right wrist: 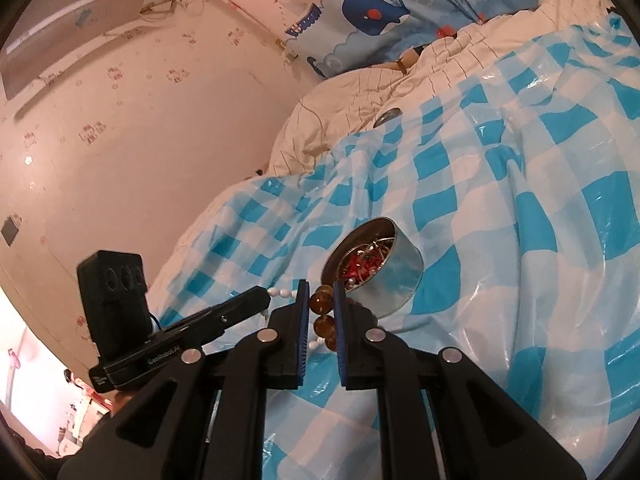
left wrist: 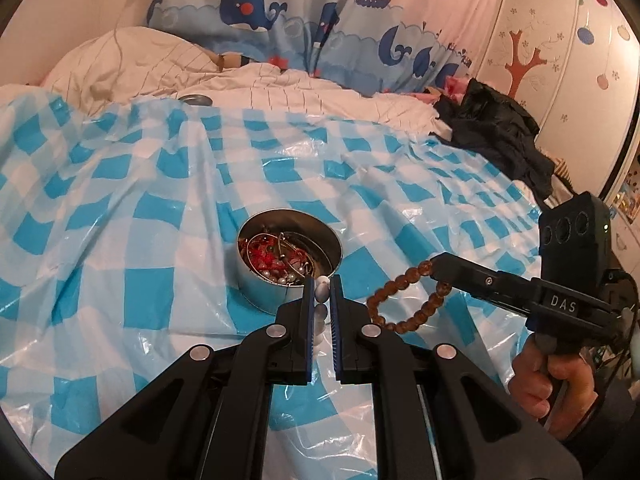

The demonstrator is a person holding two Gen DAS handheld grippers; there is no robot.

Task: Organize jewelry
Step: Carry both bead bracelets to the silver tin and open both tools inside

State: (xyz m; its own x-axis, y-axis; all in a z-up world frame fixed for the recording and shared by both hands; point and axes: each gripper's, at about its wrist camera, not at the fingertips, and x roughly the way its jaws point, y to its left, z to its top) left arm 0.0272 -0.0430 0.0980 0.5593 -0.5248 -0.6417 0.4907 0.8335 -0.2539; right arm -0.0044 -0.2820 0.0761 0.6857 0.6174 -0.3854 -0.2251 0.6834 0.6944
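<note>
A round metal tin [left wrist: 256, 288] with red, pearl and metal jewelry inside sits on the blue-and-white checked plastic sheet [left wrist: 120, 208]; it also shows in the right wrist view [right wrist: 394, 276]. My left gripper [left wrist: 321, 292] is shut on a white bead bracelet [left wrist: 322, 290], just in front of the tin's near rim. My right gripper [right wrist: 321, 300] is shut on a brown bead bracelet [right wrist: 323, 300], whose loop hangs to the right of the tin in the left wrist view [left wrist: 404, 302]. The right gripper's fingers [left wrist: 460, 270] are seen there, and the left gripper's finger [right wrist: 240, 306] and white beads [right wrist: 280, 292] in the right wrist view.
A metal lid [left wrist: 195, 99] lies at the sheet's far edge on the white quilt [left wrist: 280, 88]. A black garment [left wrist: 496, 128] lies at the far right. A whale-print curtain [left wrist: 304, 20] hangs behind the bed. A wall [right wrist: 140, 120] stands to the left.
</note>
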